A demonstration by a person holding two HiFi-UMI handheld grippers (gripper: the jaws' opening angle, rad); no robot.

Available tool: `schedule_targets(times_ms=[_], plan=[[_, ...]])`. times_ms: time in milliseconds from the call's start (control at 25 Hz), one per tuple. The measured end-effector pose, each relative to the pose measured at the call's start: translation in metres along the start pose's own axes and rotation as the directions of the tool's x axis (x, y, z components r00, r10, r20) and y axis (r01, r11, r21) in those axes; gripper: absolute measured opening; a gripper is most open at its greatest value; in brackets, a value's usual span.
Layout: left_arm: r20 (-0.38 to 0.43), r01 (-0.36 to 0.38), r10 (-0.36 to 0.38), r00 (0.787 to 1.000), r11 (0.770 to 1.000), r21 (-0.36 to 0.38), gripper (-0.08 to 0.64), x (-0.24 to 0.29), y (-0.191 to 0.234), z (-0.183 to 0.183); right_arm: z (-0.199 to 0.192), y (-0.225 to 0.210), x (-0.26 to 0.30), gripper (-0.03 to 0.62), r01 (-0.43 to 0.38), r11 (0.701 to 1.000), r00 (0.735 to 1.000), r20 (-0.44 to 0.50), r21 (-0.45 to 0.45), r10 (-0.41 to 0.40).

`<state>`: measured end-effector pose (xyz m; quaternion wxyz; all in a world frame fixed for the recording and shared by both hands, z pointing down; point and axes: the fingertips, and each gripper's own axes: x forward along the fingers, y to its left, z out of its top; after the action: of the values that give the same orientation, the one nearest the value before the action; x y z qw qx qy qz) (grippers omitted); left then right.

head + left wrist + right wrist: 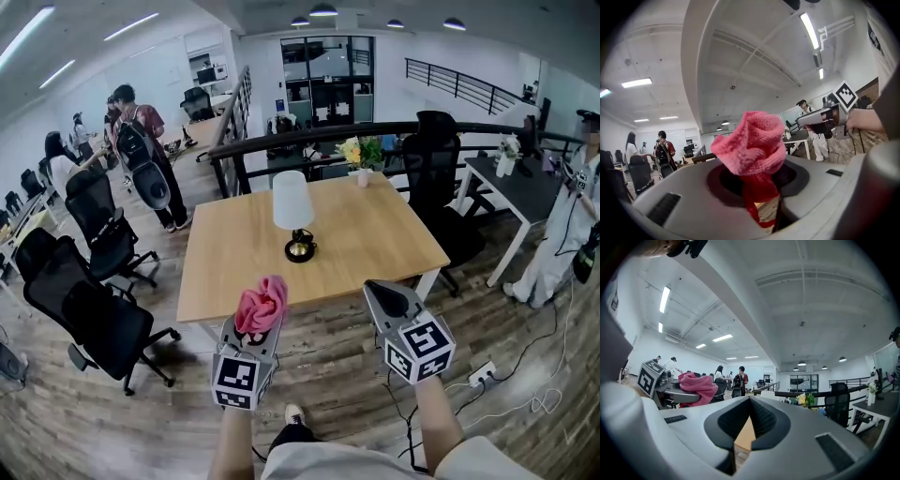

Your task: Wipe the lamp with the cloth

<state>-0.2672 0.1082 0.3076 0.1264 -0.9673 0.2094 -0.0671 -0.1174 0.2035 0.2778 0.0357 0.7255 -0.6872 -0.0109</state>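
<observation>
A light wooden tabletop (375,248) was seen standing on a plank floor (328,361). A lamp (293,217) with a white shade and a dark round base was set upright near its middle. A small pot of flowers (362,161) was placed at its far edge.
</observation>
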Motion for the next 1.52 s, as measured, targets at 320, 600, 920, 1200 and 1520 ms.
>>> schedule_targets(times_ms=[320,600,920,1200,1520], plan=[[-0.007,0.005,-0.005,1.000,1.000,-0.015,0.160,0.036,0.026,-0.018,-0.012,-0.019,0.047,0.000,0.012,1.000,1.000,-0.006,0.014,-0.012],[0.004,0.010,-0.010,1.000,1.000,-0.018,0.160,0.094,0.082,-0.031,-0.016,-0.041,0.119,0.000,0.013,1.000,1.000,-0.013,0.006,-0.013],[0.009,0.034,-0.034,0.999,0.999,-0.015,0.160,0.163,0.141,-0.035,-0.005,-0.071,0.198,0.000,0.031,0.999,0.999,-0.007,-0.014,-0.031],[0.005,0.059,-0.059,0.998,0.998,-0.030,0.160,0.208,0.173,-0.047,-0.013,-0.089,0.249,0.000,0.045,0.999,0.998,-0.034,-0.008,-0.045],[0.044,0.081,-0.079,0.996,0.995,-0.054,0.160,0.260,0.213,-0.049,-0.023,-0.106,0.294,0.000,0.072,0.997,0.996,-0.057,-0.002,-0.071]])
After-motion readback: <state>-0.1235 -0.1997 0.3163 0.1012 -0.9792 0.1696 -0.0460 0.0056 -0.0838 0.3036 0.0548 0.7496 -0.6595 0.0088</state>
